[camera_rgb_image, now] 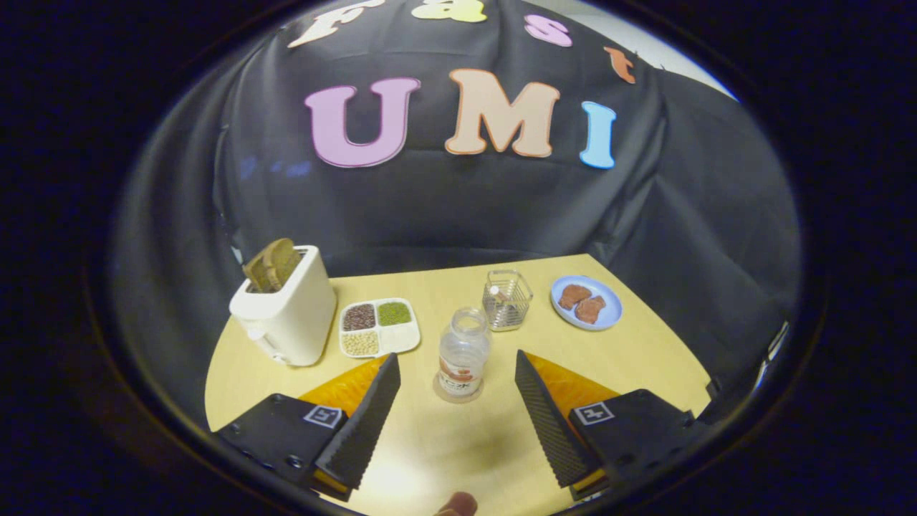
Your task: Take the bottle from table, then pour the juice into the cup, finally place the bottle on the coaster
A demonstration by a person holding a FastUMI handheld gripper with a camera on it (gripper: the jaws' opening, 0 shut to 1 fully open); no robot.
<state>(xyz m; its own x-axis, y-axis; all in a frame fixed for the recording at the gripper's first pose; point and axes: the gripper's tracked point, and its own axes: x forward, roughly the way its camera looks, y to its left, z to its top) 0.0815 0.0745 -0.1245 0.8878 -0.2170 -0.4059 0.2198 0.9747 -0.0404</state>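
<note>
From the gripper view, the gripper (457,365) hangs over a pale wooden surface (645,358) with its jaws spread wide and holding nothing. The bottle (463,355) stands upright on the surface in the gap between the two fingers (372,416), level with their tips and touching neither. It is clear, has no cap, and carries a label low on its body; how much liquid it holds cannot be told.

Just beyond the bottle, a little to its right, stands a clear faceted cup (507,299), upright, with something small inside that is too blurred to name. Further right lies a blue plate (605,315) with two brown pieces of food on it. Left of the bottle sits a white divided tray (410,337) with dark, green and pale grains in separate compartments, and beside that a white toaster (290,315) with a brown slice (272,264) sticking up from its slot. A fingertip (458,505) shows at the near edge, below the jaws.
</note>
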